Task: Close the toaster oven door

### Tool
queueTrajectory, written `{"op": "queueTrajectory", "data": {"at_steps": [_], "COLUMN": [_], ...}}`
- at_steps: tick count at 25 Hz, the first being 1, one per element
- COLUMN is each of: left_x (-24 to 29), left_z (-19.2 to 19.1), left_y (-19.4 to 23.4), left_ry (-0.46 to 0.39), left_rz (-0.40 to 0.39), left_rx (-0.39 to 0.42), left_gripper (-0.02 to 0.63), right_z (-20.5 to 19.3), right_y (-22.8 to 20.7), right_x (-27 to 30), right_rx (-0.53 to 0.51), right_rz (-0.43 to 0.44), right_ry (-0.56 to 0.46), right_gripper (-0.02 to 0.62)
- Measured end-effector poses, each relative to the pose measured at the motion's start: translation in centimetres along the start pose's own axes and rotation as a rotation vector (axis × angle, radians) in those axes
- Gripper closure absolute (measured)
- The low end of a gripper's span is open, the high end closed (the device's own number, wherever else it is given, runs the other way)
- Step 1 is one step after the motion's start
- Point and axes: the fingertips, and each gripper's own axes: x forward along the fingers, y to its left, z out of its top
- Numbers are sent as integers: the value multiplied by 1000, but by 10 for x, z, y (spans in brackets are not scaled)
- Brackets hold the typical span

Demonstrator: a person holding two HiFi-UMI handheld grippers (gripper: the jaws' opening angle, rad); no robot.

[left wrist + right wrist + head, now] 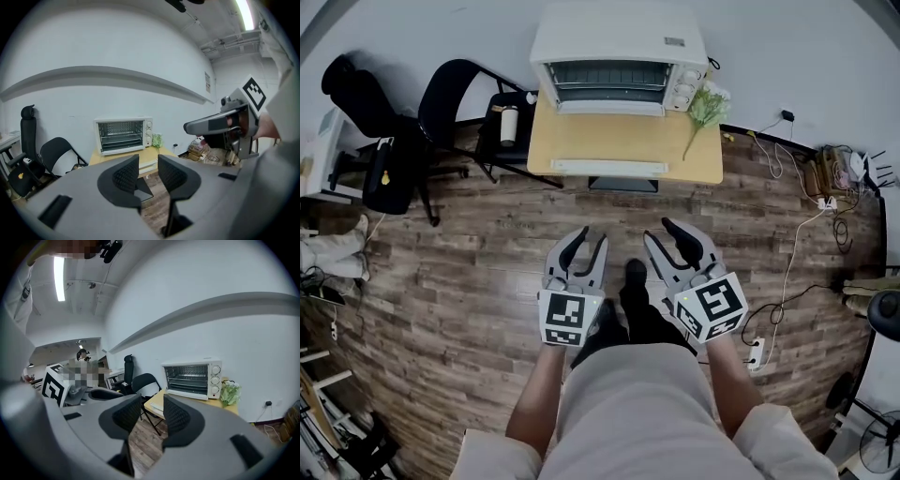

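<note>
The white toaster oven (619,52) stands at the back of a small wooden table (581,141), far ahead of me. Its door (609,107) hangs open, and the wire racks inside show in the left gripper view (123,135) and the right gripper view (192,378). My left gripper (584,246) and right gripper (667,234) are held side by side over the wood floor, well short of the table. Both point toward the oven. The left gripper (148,161) is open with nothing between its jaws. The right gripper (152,401) is open and empty too.
A white flat piece (609,166) lies along the table's front edge, and a green plant (705,105) is at its right end. A black folding chair (473,94) holding a white cup (508,124) stands left of the table. Cables and a power strip (757,352) lie on the floor at right.
</note>
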Motion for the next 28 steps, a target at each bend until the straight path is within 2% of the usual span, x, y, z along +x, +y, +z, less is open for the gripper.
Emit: {"op": "queueTrajectory", "data": {"at_steps": [6,8,10,14,22,28], "left_x": [40,52,64,82,103,113], "left_z": [-13,-21,-31,-43,-63,-78], "left_y": [19,25,30,40,54,74], "left_ry": [23,35,66,102,155,179], "left_rz": [97,129,146,184,208,209], "left_rx": [61,105,149,183,252,303], "left_gripper": [500,500,500,500,499,499], "right_z": [2,3,2,-3,-17,-25], "right_y": [-32,-40,-44,-54,-62,-64], "right_x": [25,33,41,55,74,92], "right_rx": [-19,-22,-26,-31,-23,-34], "right_rz": [65,88,113,153,191,178], "right_ry": [13,21,30,50,85,111], "right_gripper": [463,463,463,465,466,468]}}
